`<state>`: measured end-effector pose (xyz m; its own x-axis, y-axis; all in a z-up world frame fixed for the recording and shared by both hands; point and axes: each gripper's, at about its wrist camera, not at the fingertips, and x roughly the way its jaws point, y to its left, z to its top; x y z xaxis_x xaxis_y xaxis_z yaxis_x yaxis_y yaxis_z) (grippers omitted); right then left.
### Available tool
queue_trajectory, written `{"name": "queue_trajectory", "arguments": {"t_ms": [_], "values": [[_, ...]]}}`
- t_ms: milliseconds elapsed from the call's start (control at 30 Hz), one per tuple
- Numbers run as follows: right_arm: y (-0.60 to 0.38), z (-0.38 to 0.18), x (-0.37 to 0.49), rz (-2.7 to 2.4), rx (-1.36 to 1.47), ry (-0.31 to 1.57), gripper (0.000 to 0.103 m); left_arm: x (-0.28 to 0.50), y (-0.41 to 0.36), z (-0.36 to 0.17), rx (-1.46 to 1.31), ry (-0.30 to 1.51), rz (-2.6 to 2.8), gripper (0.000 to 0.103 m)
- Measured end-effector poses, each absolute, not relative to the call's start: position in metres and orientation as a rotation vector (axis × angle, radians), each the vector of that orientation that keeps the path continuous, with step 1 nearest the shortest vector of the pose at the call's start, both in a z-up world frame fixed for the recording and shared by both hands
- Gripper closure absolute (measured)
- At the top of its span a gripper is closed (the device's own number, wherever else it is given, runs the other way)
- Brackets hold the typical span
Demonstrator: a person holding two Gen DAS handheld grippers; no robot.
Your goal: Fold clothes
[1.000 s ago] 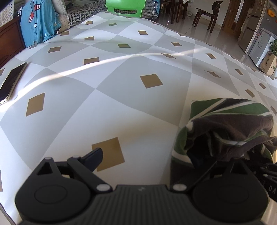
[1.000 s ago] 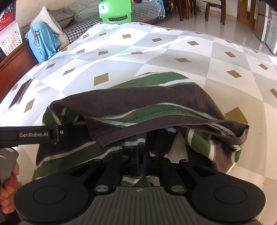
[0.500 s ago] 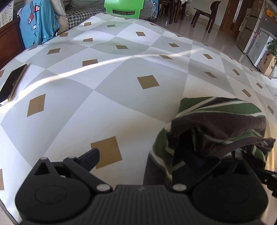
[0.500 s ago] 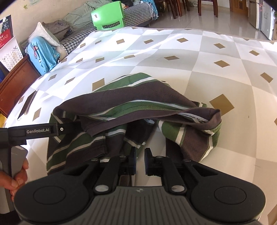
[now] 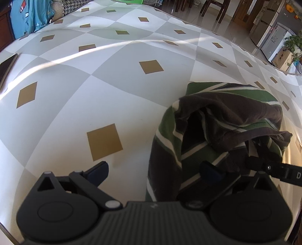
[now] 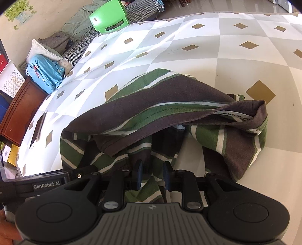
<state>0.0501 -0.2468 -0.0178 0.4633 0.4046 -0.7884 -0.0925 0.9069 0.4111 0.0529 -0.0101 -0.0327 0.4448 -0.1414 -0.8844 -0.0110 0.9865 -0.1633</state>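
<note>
A green, brown and white striped shirt [image 5: 226, 120] lies crumpled in a heap on the checked tablecloth [image 5: 113, 94]. My left gripper [image 5: 155, 170] stands wide open at the shirt's left edge. Its right finger [image 5: 211, 171] hovers over the cloth and its left finger over bare tablecloth. In the right wrist view, the shirt [image 6: 169, 101] bunches up just ahead of my right gripper [image 6: 152, 175]. That gripper's jaws are opening, with a narrow gap, and striped fabric lies under it without being pinched. The left gripper's body [image 6: 47, 186] shows at the lower left.
A phone [image 6: 37, 130] lies near the table's left edge. Beyond the table stand a green chair [image 6: 109, 17], a sofa with a blue garment [image 6: 45, 73] and a wooden cabinet [image 6: 20, 109]. A person's hand [image 6: 5, 237] shows at the bottom left corner.
The right jaws went from shut on the shirt fabric to apart, letting it go, and the right gripper rolled. The shirt settled into a lower heap. The left jaws spread slightly wider.
</note>
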Motion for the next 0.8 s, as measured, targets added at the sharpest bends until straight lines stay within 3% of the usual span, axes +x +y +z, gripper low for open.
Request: {"name": "queue_trajectory", "arguments": {"t_ms": [500,600,800], "values": [[-0.224,-0.034,0.065,0.289,0.286,1.084,0.081,0.044,-0.024,-0.043,-0.087,1.121,-0.131,0.000],[-0.221,-0.033,0.063,0.283,0.253,1.067,0.092,0.043,-0.023,-0.044,-0.080,1.121,-0.131,0.000],[-0.217,-0.032,0.059,0.287,0.165,1.050,0.099,0.043,-0.021,-0.045,-0.073,1.119,-0.123,0.000]]}}
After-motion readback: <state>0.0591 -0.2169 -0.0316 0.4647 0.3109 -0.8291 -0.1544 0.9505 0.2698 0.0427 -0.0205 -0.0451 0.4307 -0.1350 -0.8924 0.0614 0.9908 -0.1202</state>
